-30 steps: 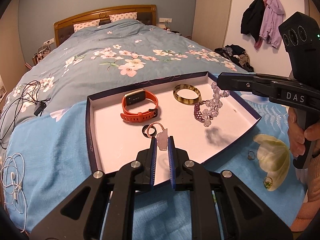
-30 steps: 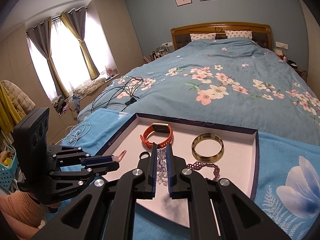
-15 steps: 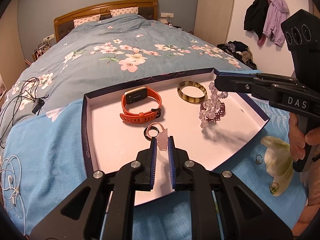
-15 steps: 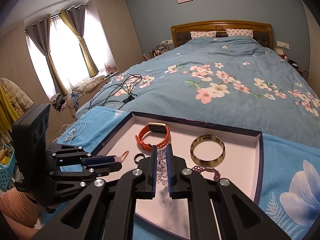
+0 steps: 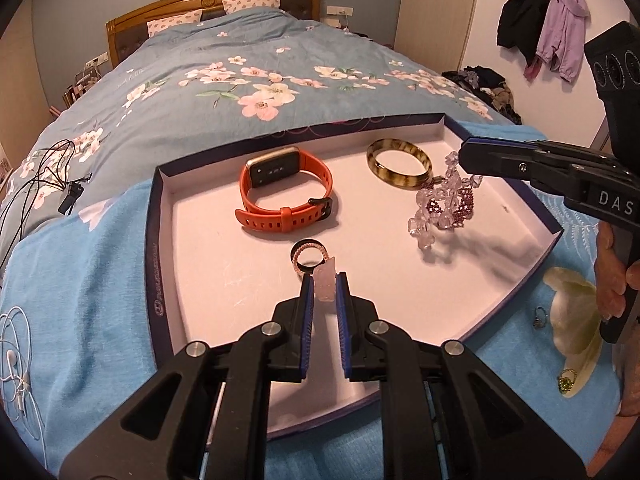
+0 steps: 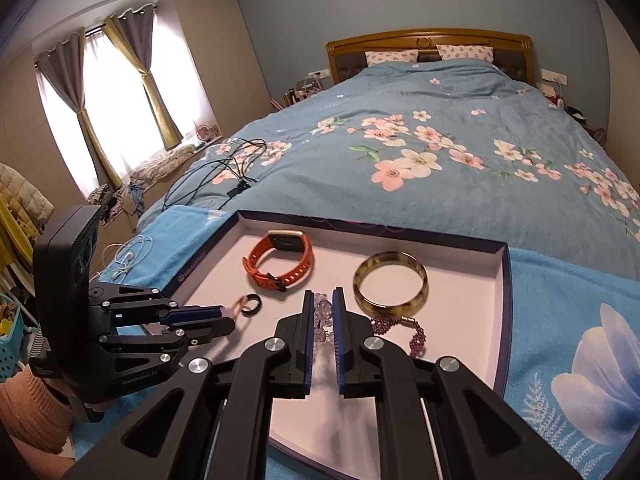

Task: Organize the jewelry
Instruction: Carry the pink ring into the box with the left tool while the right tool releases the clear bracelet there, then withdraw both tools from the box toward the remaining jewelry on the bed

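Two grippers hang over the white-lined tray [image 5: 160,240] on the bed; the left gripper [image 5: 324,292] is clamped on a pale pink stone [image 5: 325,286] joined to a beaded ring [image 5: 306,258] just above the tray floor; the right gripper [image 6: 320,312] pinches a clear bead bracelet [image 5: 440,204] dangling over a purple bracelet [image 6: 400,326], beside the amber bangle [image 6: 390,284] and orange watch [image 5: 286,196]

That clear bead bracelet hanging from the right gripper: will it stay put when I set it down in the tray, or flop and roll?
Likely floppy: the clear bead bracelet dangles in a loose string from the right gripper, so it should collapse into a heap. It hangs over the purple bead bracelet, so they may tangle. The beads look smooth and rounded, so some sliding on the tray is possible.
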`<state>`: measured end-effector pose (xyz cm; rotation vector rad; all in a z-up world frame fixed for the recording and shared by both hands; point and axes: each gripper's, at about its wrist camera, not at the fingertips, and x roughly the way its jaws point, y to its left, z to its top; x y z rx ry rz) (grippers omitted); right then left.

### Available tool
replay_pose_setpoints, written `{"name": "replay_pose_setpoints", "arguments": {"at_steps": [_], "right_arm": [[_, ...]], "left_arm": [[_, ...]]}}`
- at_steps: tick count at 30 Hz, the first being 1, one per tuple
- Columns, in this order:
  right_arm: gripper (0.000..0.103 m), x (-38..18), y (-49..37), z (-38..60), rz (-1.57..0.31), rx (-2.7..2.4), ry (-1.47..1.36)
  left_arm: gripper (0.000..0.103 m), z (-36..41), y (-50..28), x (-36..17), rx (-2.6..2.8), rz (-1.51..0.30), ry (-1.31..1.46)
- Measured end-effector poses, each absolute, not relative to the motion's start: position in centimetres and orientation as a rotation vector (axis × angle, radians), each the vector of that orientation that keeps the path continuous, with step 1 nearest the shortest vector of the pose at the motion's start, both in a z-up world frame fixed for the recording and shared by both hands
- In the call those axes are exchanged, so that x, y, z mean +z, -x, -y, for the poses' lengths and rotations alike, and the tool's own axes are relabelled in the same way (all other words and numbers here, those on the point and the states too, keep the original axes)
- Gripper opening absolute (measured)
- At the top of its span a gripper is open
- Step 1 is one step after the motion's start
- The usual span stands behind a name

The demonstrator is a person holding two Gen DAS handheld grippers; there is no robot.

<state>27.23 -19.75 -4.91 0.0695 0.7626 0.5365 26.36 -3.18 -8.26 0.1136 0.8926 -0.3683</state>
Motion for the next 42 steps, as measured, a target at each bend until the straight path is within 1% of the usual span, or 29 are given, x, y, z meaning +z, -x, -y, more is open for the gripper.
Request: {"name": "replay_pose_setpoints", "arguments": {"at_steps": [8, 12, 14, 15, 17, 21, 23, 25, 28, 36, 42], "right_arm": [[0.008, -5.9, -27.8, 20.1, -0.807, 0.5, -0.074], [0.01, -6.7, -28.1, 20.5, -0.836, 0.465, -0.086], [0.01, -6.8, -28.1, 20.7, -0.842, 0.451, -0.087], [0.01, -6.9, -28.1, 20.7, -0.844, 0.449, -0.088], [0.01, -6.9, -28.1, 20.8, -0.847, 0.448, -0.089], [0.015, -6.9, -27.8, 20.9, -0.846, 0.441, -0.088], [0.019, -6.9, -27.7, 21.0, -0.846, 0.438, -0.089], [0.019, -6.7, -27.3, 21.1, -0.844, 0.436, -0.092], [0.026, -6.3, -26.6, 21.3, -0.832, 0.435, -0.092], [0.031, -4.7, -23.6, 21.7, -0.785, 0.468, -0.08], [0.033, -3.7, -20.7, 21.7, -0.759, 0.513, -0.057]], "left_arm": [[0.012, 3.2, -27.2, -8.8, -0.357, -0.902, -0.109], [0.012, 3.3, -27.2, -8.8, -0.35, -0.896, -0.111], [0.017, 3.2, -27.2, -8.8, -0.345, -0.892, -0.11], [0.022, 3.2, -27.1, -8.7, -0.345, -0.887, -0.108], [0.023, 3.1, -27.0, -8.6, -0.34, -0.88, -0.11], [0.028, 2.9, -26.6, -7.9, -0.326, -0.857, -0.108], [0.028, 2.7, -26.2, -7.5, -0.319, -0.84, -0.111], [0.032, 2.5, -25.6, -6.8, -0.317, -0.818, -0.111], [0.035, 2.3, -24.6, -5.7, -0.315, -0.783, -0.118], [0.037, 1.4, -21.0, -3.5, -0.319, -0.716, -0.107], [0.037, 0.6, -18.3, -3.4, -0.334, -0.705, -0.103]]}}
